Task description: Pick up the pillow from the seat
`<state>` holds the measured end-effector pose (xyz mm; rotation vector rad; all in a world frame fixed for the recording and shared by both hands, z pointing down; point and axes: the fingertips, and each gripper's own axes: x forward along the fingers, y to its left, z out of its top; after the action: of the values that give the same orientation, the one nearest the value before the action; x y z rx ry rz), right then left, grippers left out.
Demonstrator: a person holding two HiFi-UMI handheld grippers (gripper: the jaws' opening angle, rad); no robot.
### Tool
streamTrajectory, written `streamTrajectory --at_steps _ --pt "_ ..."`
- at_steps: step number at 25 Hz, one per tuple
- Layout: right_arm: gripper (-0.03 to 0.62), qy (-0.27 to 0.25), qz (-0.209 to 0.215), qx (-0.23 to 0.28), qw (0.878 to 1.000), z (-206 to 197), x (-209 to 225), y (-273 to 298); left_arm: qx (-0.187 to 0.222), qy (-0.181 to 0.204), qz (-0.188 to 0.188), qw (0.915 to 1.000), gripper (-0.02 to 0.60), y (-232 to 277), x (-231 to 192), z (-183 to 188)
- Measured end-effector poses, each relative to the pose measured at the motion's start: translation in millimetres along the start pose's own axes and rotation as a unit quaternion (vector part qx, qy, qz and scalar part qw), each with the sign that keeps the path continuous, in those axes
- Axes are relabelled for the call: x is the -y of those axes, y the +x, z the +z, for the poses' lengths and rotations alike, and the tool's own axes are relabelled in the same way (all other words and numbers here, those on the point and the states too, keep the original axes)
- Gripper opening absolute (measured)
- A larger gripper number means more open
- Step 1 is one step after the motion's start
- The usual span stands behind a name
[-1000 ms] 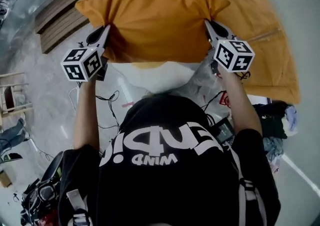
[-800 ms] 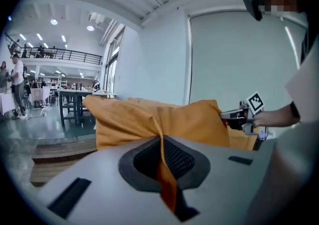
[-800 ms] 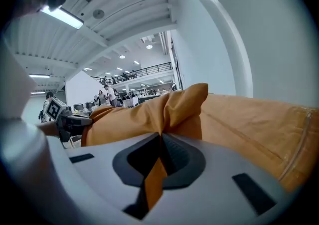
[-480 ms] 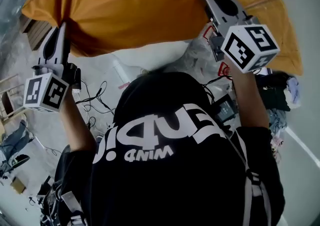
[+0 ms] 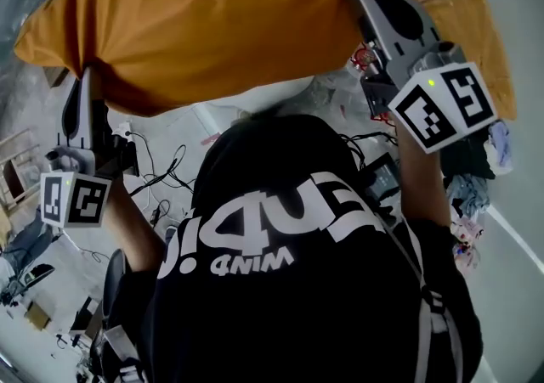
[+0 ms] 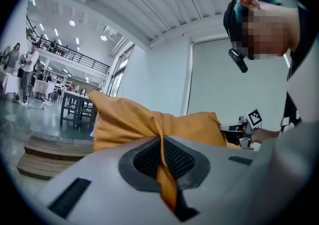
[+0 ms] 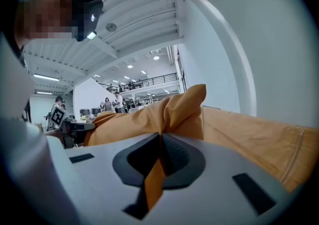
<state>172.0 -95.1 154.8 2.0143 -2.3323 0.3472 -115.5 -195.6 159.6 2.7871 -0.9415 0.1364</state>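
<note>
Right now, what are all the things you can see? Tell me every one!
pillow: one, orange, held in the air by both ends
seat: one, orange, beyond the pillow on the right
wooden steps: one set, brown, floor on the left
cables: several, black, floor under the pillow
table: at least one, dark, far back in the hall
people: several, far back in the hall
shirt: one, black with white letters, on the person
left gripper: one, grey, shut on the pillow's left end
right gripper: one, grey, shut on the pillow's right end
</note>
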Motion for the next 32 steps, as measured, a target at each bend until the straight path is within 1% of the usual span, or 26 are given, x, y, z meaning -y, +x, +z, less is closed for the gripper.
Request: streamTrajectory --at_steps 6,19,25,32 --pt "0.029 0.010 0.005 0.002 1.000 -4.8 2.0 5.9 -0.008 -0.016 0.007 0.9998 0.012 2.8 -4.8 -11.3" --pt "0.029 0.003 0.008 0.005 1.000 -5.4 3.9 5.2 -0.009 -0.016 0.006 0.9998 0.012 2.4 -2.1 -10.3" --pt "0.029 0.011 0.007 0.000 1.000 -12.4 9.0 3.7 -0.015 -0.018 0.006 0.9997 0.012 5.5 1.6 -15.7" --pt "0.029 0.013 0.006 0.001 1.000 -11.1 9.9 5.1 -0.018 -0.023 0.004 0.9996 0.012 6.0 1.2 -15.3"
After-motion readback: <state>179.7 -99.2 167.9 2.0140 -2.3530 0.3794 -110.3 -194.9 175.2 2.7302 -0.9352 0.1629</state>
